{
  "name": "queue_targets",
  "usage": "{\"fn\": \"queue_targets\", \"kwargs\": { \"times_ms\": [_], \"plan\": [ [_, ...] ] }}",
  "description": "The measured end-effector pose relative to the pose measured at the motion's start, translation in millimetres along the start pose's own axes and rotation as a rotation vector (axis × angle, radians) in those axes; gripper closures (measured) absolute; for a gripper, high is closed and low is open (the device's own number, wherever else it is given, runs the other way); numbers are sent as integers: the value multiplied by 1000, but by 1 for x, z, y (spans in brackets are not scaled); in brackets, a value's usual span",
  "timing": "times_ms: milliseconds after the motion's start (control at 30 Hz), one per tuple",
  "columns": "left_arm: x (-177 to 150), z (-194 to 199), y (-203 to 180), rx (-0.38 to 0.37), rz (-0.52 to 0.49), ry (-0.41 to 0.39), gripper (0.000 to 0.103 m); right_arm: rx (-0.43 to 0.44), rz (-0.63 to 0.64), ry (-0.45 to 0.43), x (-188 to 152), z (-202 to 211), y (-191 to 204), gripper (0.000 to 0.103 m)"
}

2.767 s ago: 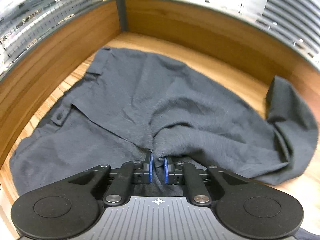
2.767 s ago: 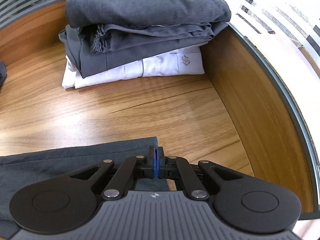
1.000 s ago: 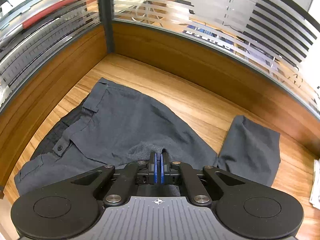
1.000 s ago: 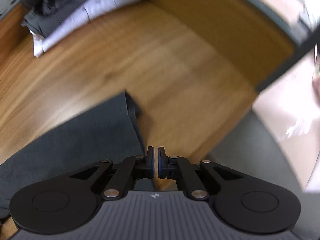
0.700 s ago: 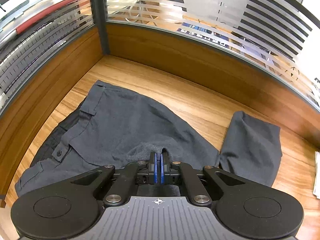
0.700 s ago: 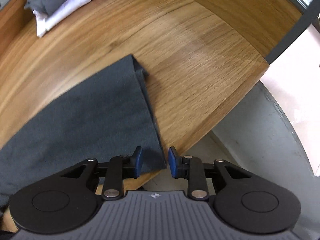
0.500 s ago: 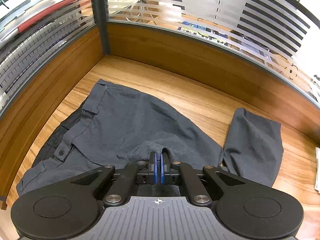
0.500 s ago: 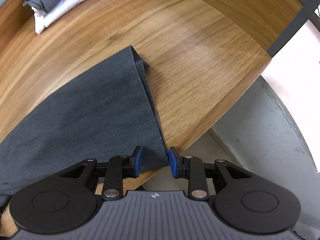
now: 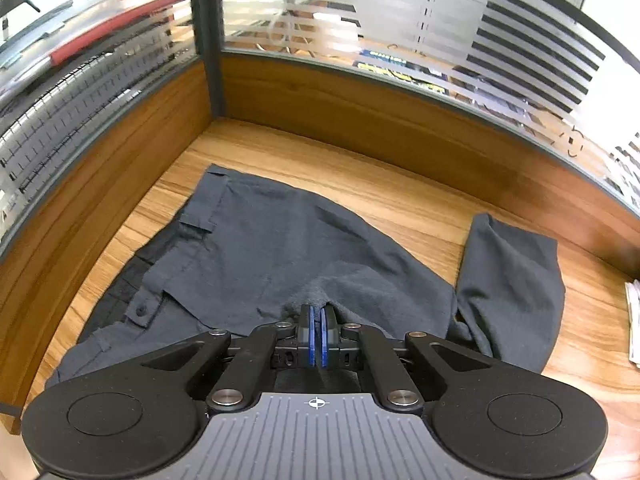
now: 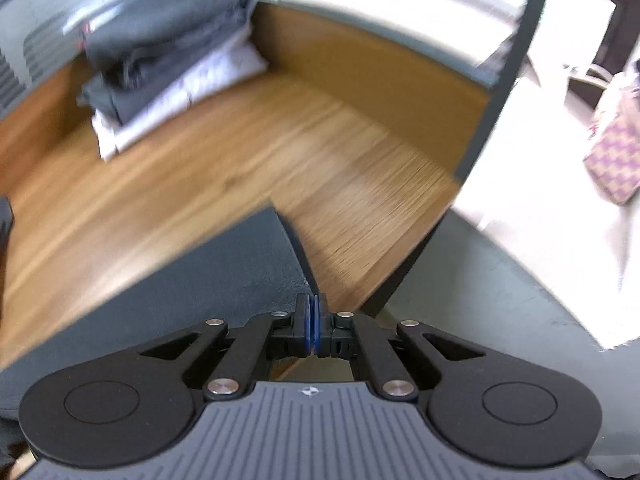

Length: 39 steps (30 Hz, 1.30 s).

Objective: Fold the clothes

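Dark grey trousers (image 9: 260,252) lie spread on the wooden desk (image 9: 400,200), waistband and button toward the left wall. One leg end (image 9: 508,280) is doubled back at the right. My left gripper (image 9: 318,320) is shut on a bunched fold of the trousers near the crotch. In the right wrist view, the other trouser leg (image 10: 208,280) stretches toward the desk's front corner. My right gripper (image 10: 311,308) is shut on that leg's hem corner, lifted off the desk.
A stack of folded clothes (image 10: 160,60), grey over white, sits at the back of the desk against the wooden partition (image 10: 360,64). Frosted glass panels (image 9: 400,40) rise above the partitions. The desk's front edge (image 10: 400,264) drops to a grey floor (image 10: 500,300).
My right gripper opened around the hem corner, then shut on it and rose, tilting up toward the stack. The left gripper kept its grip and shifted slightly, with the trousers pulled flatter.
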<state>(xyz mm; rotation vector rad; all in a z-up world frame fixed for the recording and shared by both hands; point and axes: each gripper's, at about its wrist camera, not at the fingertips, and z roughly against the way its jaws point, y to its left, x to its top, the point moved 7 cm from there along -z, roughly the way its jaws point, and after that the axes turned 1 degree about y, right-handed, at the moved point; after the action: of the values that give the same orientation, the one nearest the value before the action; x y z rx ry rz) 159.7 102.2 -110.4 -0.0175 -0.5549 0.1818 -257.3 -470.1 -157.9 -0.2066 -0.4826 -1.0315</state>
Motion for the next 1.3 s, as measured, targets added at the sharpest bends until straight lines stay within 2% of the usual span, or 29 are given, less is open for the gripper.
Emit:
{"fn": "queue_targets", "kwargs": {
  "times_ms": [233,333,467,667,833,1033,1133,1233,1267,1300],
  "plan": [
    [12,28,-3,-52,-29,-27,98,-45,19,-155,19,111,-7,102],
    [17,18,-17,-66,-36,-20,98,-41,39,-200,37,127,-8,102],
    [18,-17,-37,-47,-47,11,98,-26,89,-190,62,84,2,102],
    [16,-65,-64,30,-106,15,98,-18,173,-109,89,-26,30,102],
    [18,-94,-78,85,-165,25,97,-19,290,-31,104,-105,72,102],
    [17,-116,-84,109,-180,62,97,-2,378,-11,134,-154,116,102],
    [15,-119,-85,108,-188,54,94,3,420,11,144,-174,134,101],
    [16,-110,-86,78,-192,18,78,0,463,33,150,-191,146,100],
    [16,-105,-86,69,-196,6,67,2,467,35,152,-192,147,100],
    [15,-99,-86,61,-201,-5,58,8,468,31,153,-190,147,94]
  ]
}}
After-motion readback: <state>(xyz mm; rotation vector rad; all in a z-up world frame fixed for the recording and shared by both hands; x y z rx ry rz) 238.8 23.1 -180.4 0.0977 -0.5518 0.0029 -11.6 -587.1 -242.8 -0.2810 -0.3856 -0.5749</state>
